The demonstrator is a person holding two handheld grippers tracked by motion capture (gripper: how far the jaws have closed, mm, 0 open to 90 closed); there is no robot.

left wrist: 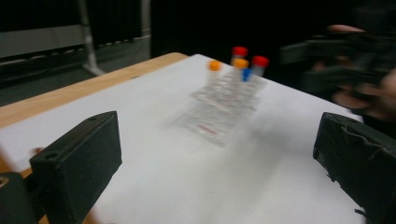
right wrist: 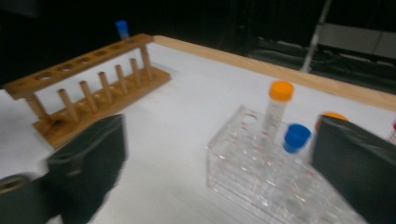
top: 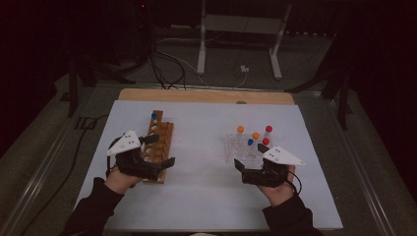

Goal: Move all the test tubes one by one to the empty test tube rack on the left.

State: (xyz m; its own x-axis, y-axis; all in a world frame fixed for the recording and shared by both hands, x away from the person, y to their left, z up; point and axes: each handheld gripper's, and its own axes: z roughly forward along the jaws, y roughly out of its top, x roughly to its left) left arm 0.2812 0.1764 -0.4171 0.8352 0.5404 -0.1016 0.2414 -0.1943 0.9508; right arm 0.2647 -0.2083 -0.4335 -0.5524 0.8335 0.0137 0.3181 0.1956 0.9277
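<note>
Five capped tubes stood in the clear rack (top: pixel 241 147) on the right side of the white sheet (top: pixel 206 177): two orange, two red and one blue-capped tube (right wrist: pixel 296 138). From the right gripper view that blue one sat right between the two black jaws, and it looked like the next pick, since it was the tube nearest the front of that rack. The right gripper (top: pixel 251 169) hovered just at the near edge of the clear rack, jaws spread wide with nothing pressed between them, lined up on the caps rather than touching any.

Over on the left, one blue-capped tube (top: pixel 154 116) already stood in the far end hole of the wooden rack (top: pixel 160 145), upright, with the other holes bare. That placement made sense if the tubes were being filled in from the far end toward the person. The left gripper (top: pixel 160 150) hung over the near part of the wooden rack, jaws wide apart and holding nothing; its own view looked across the sheet at the clear rack, a bit blurred. My read was that the left hand had nothing to do for now while the right hand set up its grab. The wooden table edge (top: pixel 206 96) showed beyond the sheet.
</note>
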